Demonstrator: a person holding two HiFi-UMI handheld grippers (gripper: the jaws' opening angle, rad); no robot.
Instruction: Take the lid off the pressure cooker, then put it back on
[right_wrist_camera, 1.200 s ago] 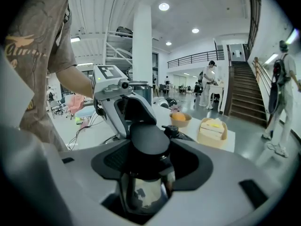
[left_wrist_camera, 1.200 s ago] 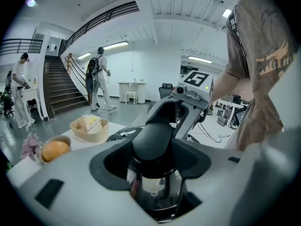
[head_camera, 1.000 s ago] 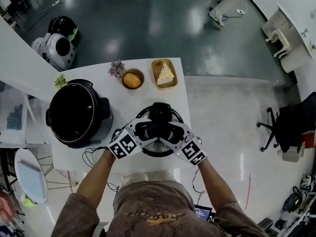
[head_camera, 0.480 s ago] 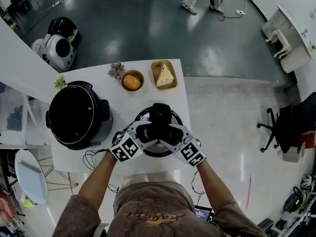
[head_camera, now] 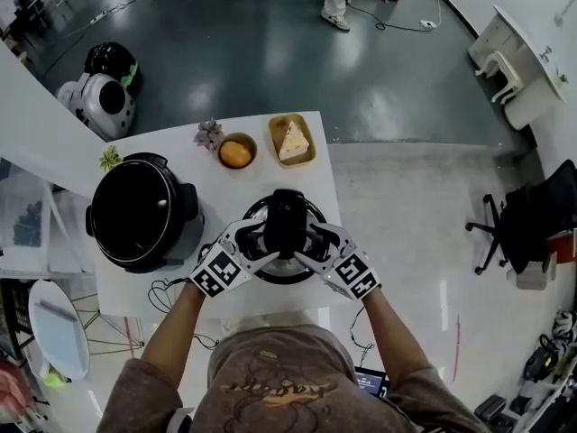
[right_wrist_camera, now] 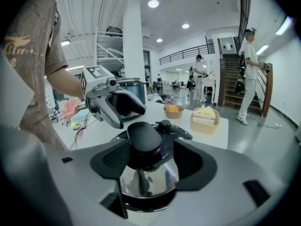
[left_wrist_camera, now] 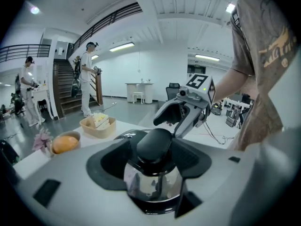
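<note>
Two grippers, left gripper [head_camera: 256,240] and right gripper [head_camera: 312,241], meet equally near at the black handle [head_camera: 285,219] of the lid [head_camera: 281,271], the handle's long axis running away from the person. Fingers of both stand apart astride it, and the right's have just been opening. Lid, shiny steel, rests on worktop [head_camera: 261,174] right of open pot [head_camera: 185,207].

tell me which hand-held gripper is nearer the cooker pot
Left. The left hand-held gripper is at the lid handle on the side toward the pot; the right hand-held gripper, jaws just opening around that handle, is on the far side.
</note>
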